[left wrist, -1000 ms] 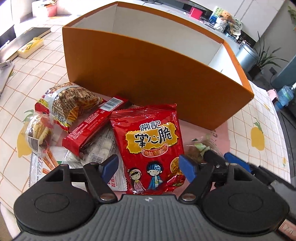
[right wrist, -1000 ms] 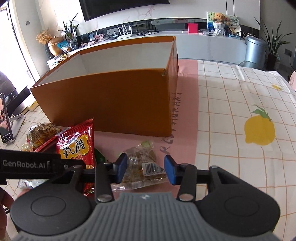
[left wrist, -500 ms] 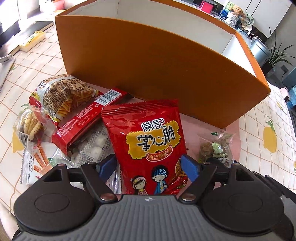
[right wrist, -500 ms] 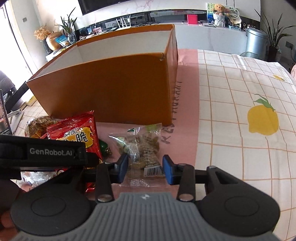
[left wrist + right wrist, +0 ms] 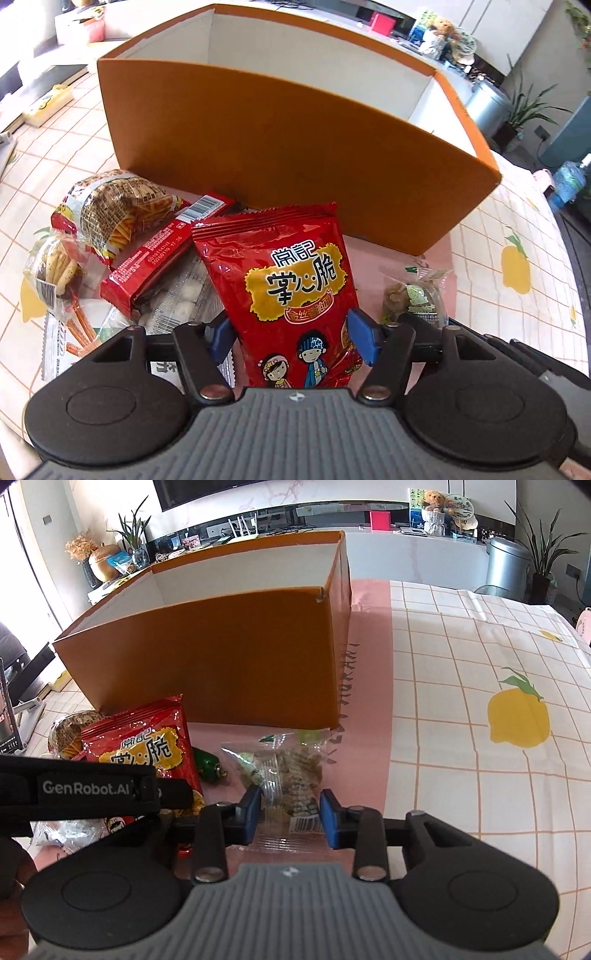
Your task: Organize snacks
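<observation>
the left gripper [image 5: 293, 338] is closing its fingers around the red snack bag [image 5: 288, 291], pads at its lower edges. the right gripper [image 5: 291, 818] is closing on the clear snack packet [image 5: 284, 771] between its fingers, before the orange box [image 5: 221, 657] on the tabletop [image 5: 461, 738].

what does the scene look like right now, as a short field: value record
left tongs: closing around the red snack bag
right tongs: closing around the clear nut packet
box: orange, open top, behind the snacks
pile: more snack packs left of the red bag
surface: lemon-print tablecloth
</observation>
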Demonstrator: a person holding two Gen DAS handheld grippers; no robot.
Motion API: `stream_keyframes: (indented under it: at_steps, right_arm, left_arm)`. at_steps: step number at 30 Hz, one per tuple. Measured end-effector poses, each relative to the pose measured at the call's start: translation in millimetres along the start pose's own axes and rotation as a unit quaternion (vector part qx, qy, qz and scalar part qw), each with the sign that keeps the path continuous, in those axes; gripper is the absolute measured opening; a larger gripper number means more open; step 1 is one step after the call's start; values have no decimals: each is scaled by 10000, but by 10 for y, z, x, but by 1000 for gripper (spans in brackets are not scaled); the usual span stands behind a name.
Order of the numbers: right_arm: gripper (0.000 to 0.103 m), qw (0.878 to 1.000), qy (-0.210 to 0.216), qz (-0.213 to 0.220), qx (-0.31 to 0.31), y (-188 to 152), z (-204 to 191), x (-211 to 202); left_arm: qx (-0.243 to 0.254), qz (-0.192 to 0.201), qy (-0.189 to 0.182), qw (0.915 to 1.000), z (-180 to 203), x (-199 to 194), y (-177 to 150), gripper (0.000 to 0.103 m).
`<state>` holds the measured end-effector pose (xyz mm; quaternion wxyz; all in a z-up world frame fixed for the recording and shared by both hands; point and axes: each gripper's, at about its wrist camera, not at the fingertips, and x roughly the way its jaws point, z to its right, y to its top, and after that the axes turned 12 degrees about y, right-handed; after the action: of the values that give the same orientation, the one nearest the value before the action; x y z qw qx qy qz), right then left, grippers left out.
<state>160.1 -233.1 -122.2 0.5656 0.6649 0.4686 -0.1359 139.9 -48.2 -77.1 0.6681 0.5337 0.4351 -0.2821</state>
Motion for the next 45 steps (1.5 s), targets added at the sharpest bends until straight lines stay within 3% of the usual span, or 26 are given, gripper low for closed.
stream_keyframes:
  at_steps: [2,5,6,13,26,34,45]
  right_arm:
    - [31,10000,5,42,83,-10,25,-29]
    - [31,9997,63,123,209,-29,49,-93]
    - [30,9996,65,152,221,-39,40,-117]
    - [30,9999,77,-39,-125,-115,-163,-98]
    - [30,9998,-56,112,-162,-224,-492,-417]
    - [29,9968,-167,379,-677,83,-866,-725]
    - [29,9914,-209,457,-1212,716,-1214,-779]
  left_arm:
    - [-33,27,-130,9999,-68,-43,-1,70]
    - [-62,53,-385,9992,-167,-98,-17,38]
    - [-73,11,-492,9988,-193,-103,-25,34]
    - [18,91,-783,9969,-315,-210,-65,31]
    - [56,494,-1071,9930,-525,-543,-18,28]
    - [23,1001,-1291,9866,-747,-899,217,28]
    - [63,1616,-1366,9773,-885,-1168,745,28]
